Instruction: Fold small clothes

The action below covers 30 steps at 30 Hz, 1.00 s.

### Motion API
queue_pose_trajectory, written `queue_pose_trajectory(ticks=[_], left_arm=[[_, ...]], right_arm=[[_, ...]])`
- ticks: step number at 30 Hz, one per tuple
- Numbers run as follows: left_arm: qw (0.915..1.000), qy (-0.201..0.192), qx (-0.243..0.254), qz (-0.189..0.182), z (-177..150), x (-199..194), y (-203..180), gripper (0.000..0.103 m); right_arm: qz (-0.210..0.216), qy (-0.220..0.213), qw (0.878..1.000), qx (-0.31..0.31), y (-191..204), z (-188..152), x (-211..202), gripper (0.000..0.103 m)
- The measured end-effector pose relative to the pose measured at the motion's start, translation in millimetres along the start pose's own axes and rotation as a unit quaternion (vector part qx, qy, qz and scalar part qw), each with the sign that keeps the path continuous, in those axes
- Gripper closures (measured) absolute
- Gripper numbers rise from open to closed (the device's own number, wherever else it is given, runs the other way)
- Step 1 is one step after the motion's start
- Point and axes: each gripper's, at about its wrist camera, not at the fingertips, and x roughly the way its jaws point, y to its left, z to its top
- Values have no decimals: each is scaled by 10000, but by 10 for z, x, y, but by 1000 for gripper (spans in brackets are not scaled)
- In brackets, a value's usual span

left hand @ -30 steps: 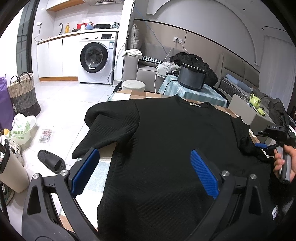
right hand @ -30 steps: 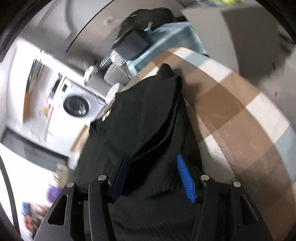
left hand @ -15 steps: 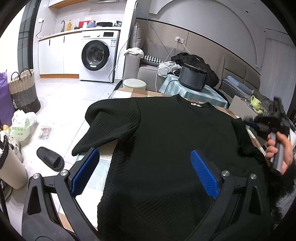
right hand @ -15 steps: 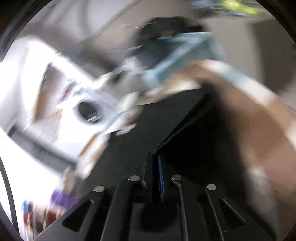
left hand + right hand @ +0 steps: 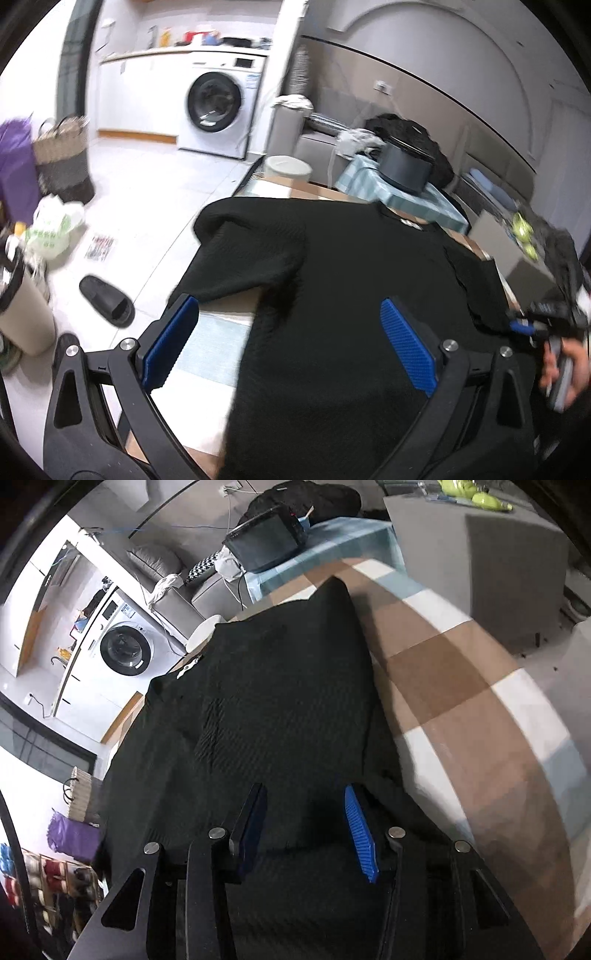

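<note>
**Black top laid out, one sleeve turned in, most folds still to come**

The black short-sleeved top (image 5: pixel 332 295) lies spread on the checked desk (image 5: pixel 461 686), collar away from the person. Its right sleeve (image 5: pixel 295 672) seems already folded inward over the body; the left sleeve (image 5: pixel 251 254) still hangs out past the desk edge. The body is not yet folded, so most of the work remains, by my reading.

The knit is thick and ribbed with a chevron-like texture, matte and soft-draping. The desk cover is smooth, in brown, white and pale-blue squares.

The left gripper (image 5: pixel 288 343) hovers with jaws spread wide, empty. The right gripper (image 5: pixel 306 830) is opening its jaws above the fabric, pinching nothing.
</note>
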Motion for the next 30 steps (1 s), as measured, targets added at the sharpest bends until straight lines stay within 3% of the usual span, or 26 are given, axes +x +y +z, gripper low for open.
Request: queue_pose_trajectory(ticks=[5,7,11,14,18,30], left_arm=[[9983,208,-526,111,125,172,306,5],[9965,313,-770,114,150,248,425,13],[9817,745,-1744,-180,141,500,801,25],[9688,886,-2308,-193,124,675,1055,26],[9622,975,-2544,-28,91,893,1233,26],[9360,1484,-3188,-145,-90,1506,1425,28]], right_arm=[[532,-168,9982,-224,136,-234,-262,50],[682,-168,9973,-195,178,-375,-319,48],[982,13,9951,-127,212,-618,-390,48],[1059,32,9943,-134,300,-704,-420,48],[1004,-86,9947,-210,326,-764,-543,47],[1138,-296,9930,-54,221,-790,-662,44]])
